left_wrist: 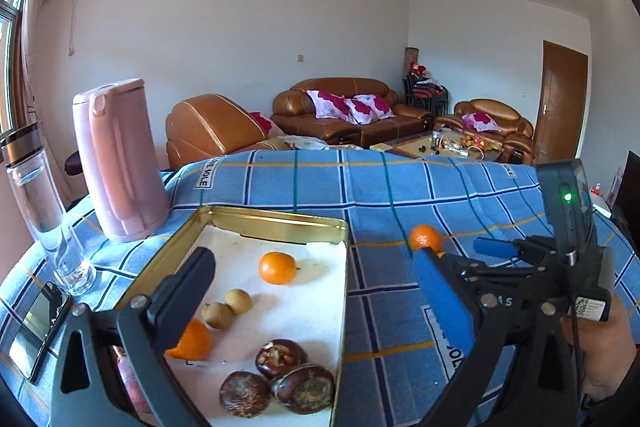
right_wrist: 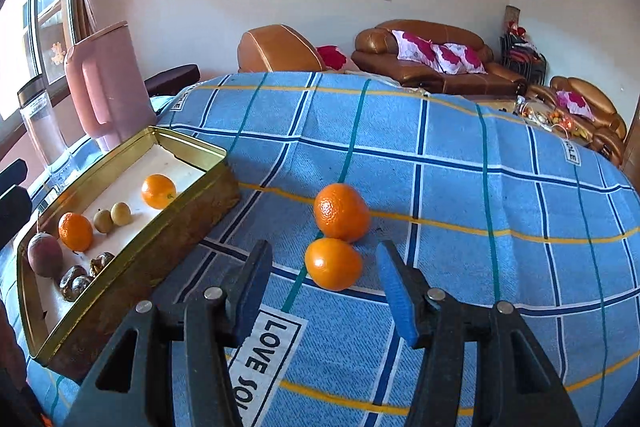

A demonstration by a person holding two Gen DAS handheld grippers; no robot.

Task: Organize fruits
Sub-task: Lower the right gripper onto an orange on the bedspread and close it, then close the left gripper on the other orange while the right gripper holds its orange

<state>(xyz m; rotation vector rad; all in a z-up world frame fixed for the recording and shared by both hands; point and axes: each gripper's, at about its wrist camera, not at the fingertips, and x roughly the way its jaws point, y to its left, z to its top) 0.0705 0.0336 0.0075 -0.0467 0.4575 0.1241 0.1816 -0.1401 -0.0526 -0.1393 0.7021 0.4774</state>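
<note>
Oranges (right_wrist: pixel 338 237) beside tin (right_wrist: pixel 132 247), on open cloth.
Left tool (left_wrist: pixel 316 291) spread wide, empty; right tool (right_wrist: pixel 326 277) parted, pinching nothing.

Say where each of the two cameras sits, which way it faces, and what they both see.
Left wrist: rides the left gripper, looking forward over the gold tin; the open fingers, the right gripper and a hand show.
Right wrist: rides the right gripper, looking down at two oranges on the blue cloth; open fingers show.
Shared: tin, pink jug, cloth, sofas.
</note>
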